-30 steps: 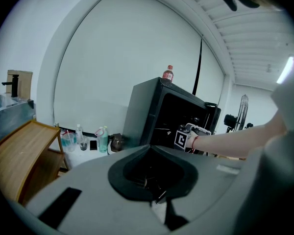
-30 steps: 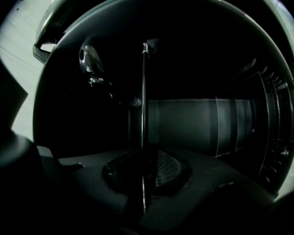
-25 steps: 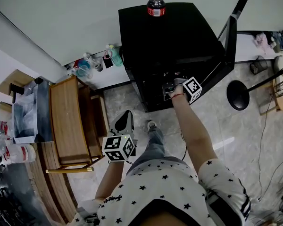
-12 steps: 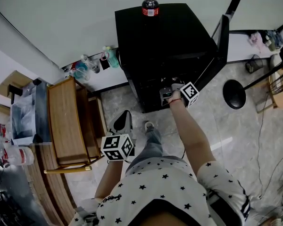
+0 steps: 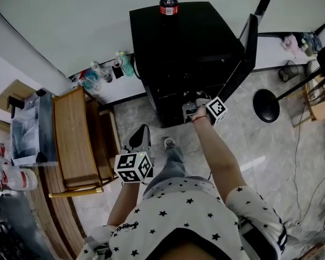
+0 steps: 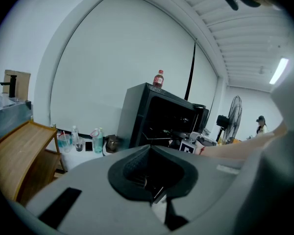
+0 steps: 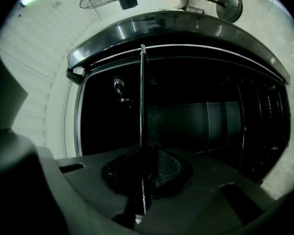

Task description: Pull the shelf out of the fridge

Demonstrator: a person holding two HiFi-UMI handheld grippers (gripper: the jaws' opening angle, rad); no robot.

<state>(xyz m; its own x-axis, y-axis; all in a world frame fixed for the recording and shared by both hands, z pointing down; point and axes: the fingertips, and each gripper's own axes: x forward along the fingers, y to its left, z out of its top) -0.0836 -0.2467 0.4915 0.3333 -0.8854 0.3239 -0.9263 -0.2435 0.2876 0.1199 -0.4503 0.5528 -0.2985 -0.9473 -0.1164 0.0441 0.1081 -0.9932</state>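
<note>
The black fridge (image 5: 184,42) stands against the far wall with its door (image 5: 242,56) swung open to the right, and a red-capped cola bottle (image 5: 168,2) stands upright on its top near the far edge. The right gripper (image 5: 193,109) is stretched out to the fridge's open front, with its marker cube just to the right of it. In the right gripper view its jaws are pinched narrow on the thin front wire of the shelf (image 7: 141,97), which runs as a bright line from the jaws up across the dark inside of the fridge. How far the shelf has come out cannot be told. The left gripper (image 6: 154,196) is held back near the person's body, well apart from the fridge and pointing towards it; its jaws are together with nothing between them. Left of the fridge, a few bottles and cups (image 5: 97,76) stand by the wall, and a wooden chair (image 5: 76,140) stands nearer. On the right, a fan's round base (image 5: 266,106) sits on the tiled floor (image 5: 271,156).
</note>
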